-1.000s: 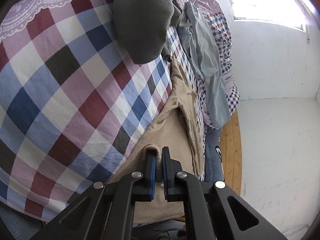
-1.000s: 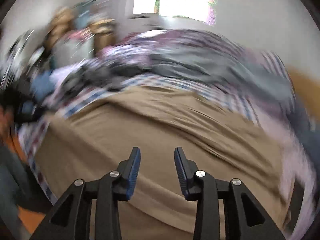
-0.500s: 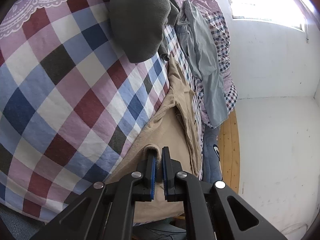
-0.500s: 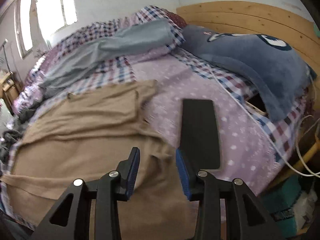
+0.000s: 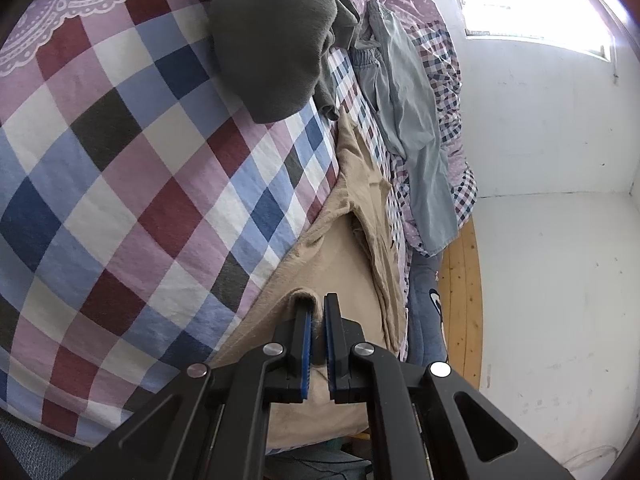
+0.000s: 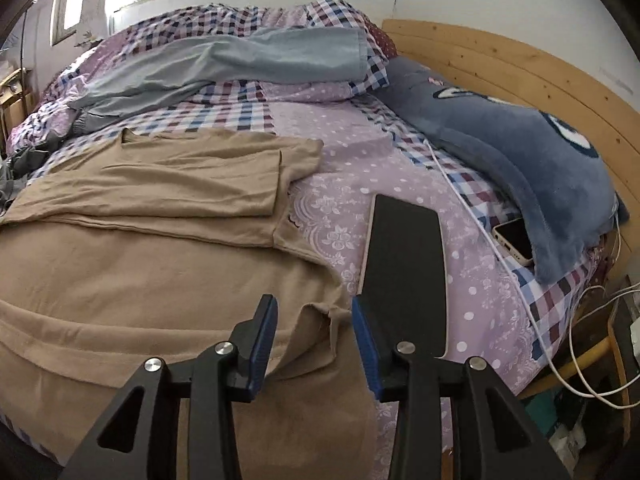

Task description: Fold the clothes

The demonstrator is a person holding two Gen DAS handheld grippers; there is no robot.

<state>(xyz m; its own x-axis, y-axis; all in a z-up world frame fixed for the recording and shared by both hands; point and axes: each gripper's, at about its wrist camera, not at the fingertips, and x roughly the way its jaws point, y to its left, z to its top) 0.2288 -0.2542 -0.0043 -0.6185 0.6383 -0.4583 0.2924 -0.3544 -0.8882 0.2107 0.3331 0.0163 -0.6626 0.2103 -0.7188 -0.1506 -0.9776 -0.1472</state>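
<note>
On the bed [image 6: 400, 168]: one soft tan knit garment [image 6: 140, 264], spread flat (sleeve folded over). Left claw [image 5: 316, 320] clamped on its bunched edge; right claw [image 6: 314, 320] apart over a wrinkled corner. Two phones nearby.

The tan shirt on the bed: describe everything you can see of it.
The tan shirt is a soft, knit-looking garment spread mostly flat on the bed, with one side already folded in over the body. Its cloth is lightly creased. The left tongs are shut on a raised pinch of its edge. The right tongs are open over a rumpled corner beside a black slab, not yet gripping it.
</note>
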